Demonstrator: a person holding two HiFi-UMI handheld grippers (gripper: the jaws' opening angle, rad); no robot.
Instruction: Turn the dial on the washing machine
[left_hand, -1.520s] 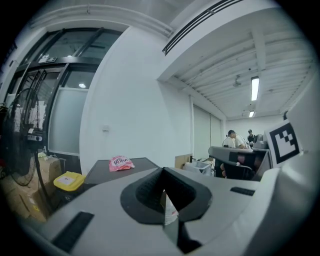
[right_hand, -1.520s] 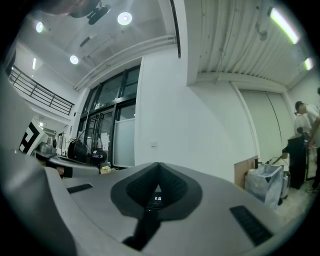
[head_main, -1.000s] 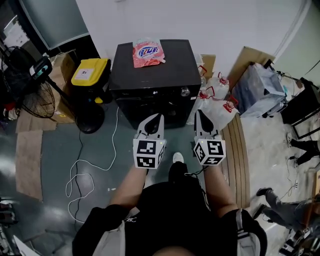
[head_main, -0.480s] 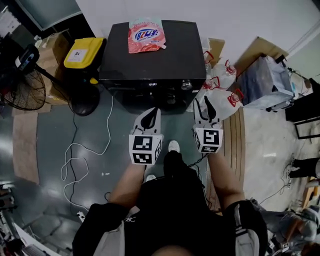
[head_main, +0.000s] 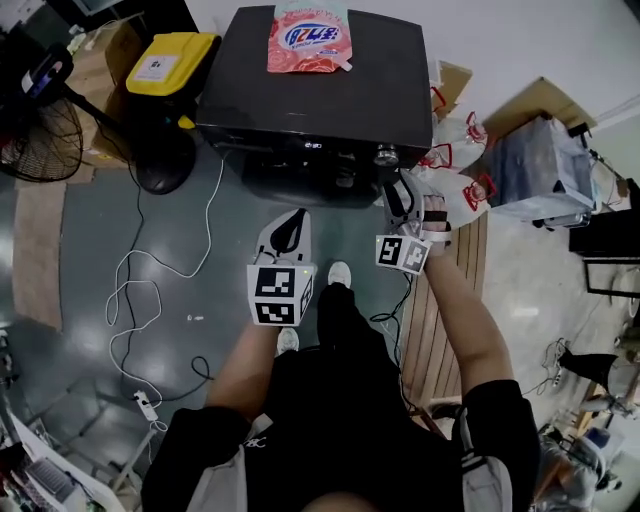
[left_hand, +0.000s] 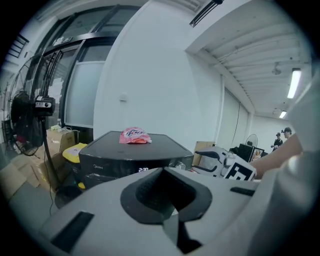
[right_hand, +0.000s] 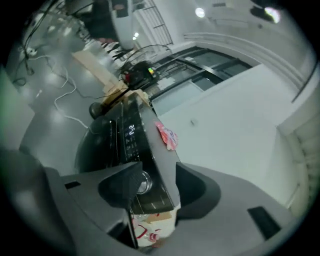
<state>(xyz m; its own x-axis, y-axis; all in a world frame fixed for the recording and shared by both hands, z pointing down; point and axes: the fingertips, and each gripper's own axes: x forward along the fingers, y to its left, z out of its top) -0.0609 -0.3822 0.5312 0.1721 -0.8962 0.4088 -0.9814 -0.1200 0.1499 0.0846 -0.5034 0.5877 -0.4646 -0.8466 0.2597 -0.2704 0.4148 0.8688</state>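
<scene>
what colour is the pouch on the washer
The pouch is pink with blue print; best in head view.

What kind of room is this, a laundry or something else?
Most likely a workshop or test space rather than a home laundry. The black washing machine stands alone on a bare grey floor with loose cables, next to cardboard boxes and a standing fan.

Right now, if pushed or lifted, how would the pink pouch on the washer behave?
The pink pouch looks like a soft bag lying flat, so it would probably sag when lifted. Flat as it lies, it should not roll or tip. The washing machine top looks smooth and glossy, so a push would likely slide it.
</scene>
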